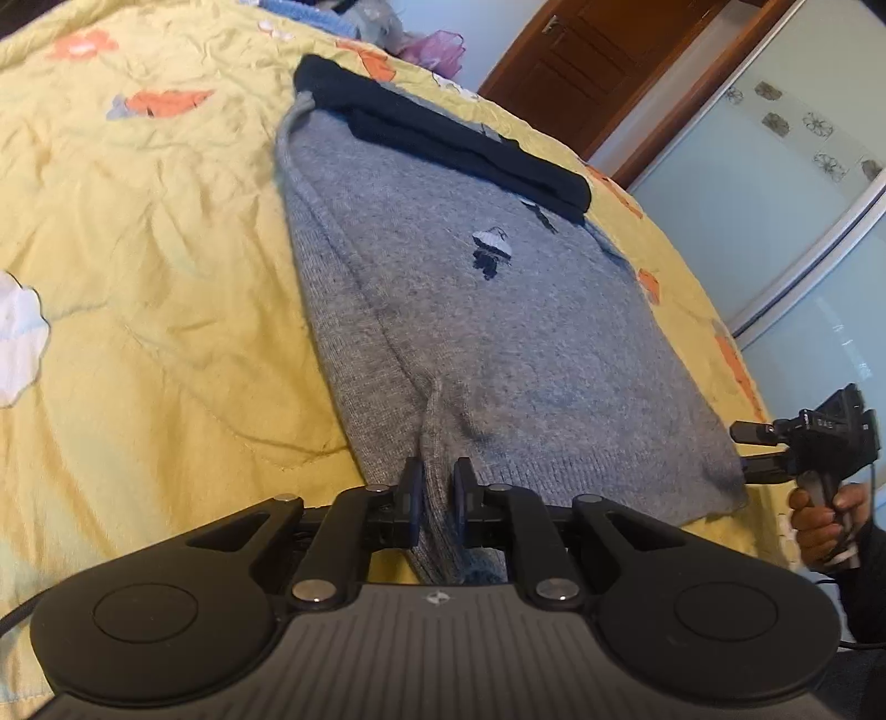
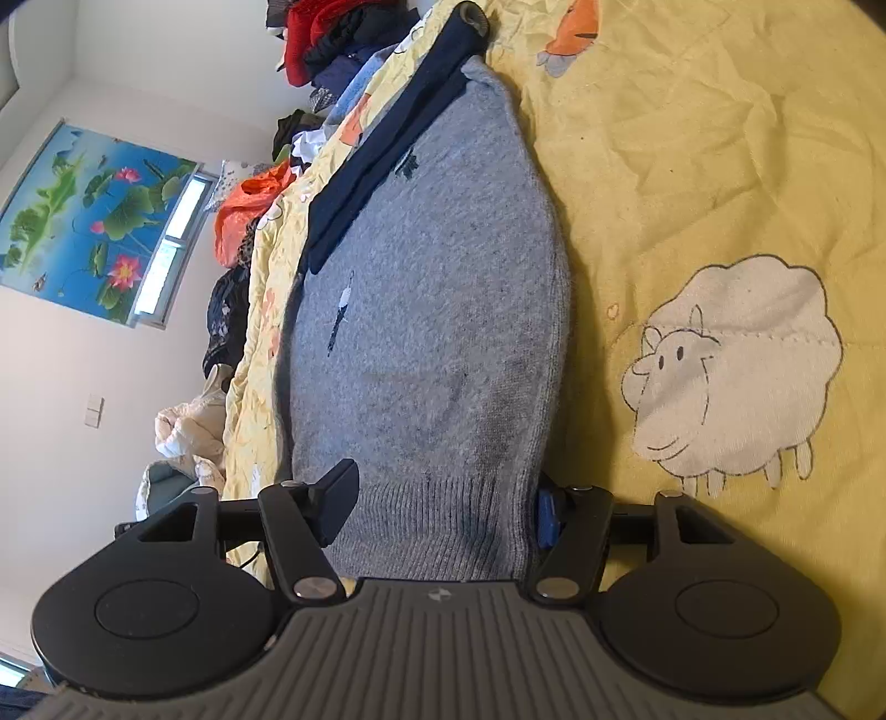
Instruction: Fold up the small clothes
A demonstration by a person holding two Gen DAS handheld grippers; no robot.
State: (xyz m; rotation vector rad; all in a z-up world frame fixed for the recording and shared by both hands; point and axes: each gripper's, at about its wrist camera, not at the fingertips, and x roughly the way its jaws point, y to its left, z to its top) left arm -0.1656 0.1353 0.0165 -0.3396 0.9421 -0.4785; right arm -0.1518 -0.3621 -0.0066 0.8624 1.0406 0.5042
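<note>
A small grey knit sweater [image 1: 487, 332] with a navy band [image 1: 443, 138] at its far end lies flat on a yellow bedspread [image 1: 155, 221]. My left gripper [image 1: 438, 501] is shut on a pinched fold of the sweater's near hem. My right gripper [image 2: 443, 509] is open, its jaws wide on either side of the ribbed hem [image 2: 432, 526] of the same sweater [image 2: 421, 310]. The right gripper also shows in the left wrist view [image 1: 745, 451] at the sweater's right corner, held by a hand.
The bedspread [image 2: 692, 166] has orange prints and a white sheep print [image 2: 731, 376]. Piled clothes [image 2: 326, 50] lie along the bed's far edge. A wooden door [image 1: 598, 61] and a frosted wardrobe panel [image 1: 775, 194] stand beyond the bed.
</note>
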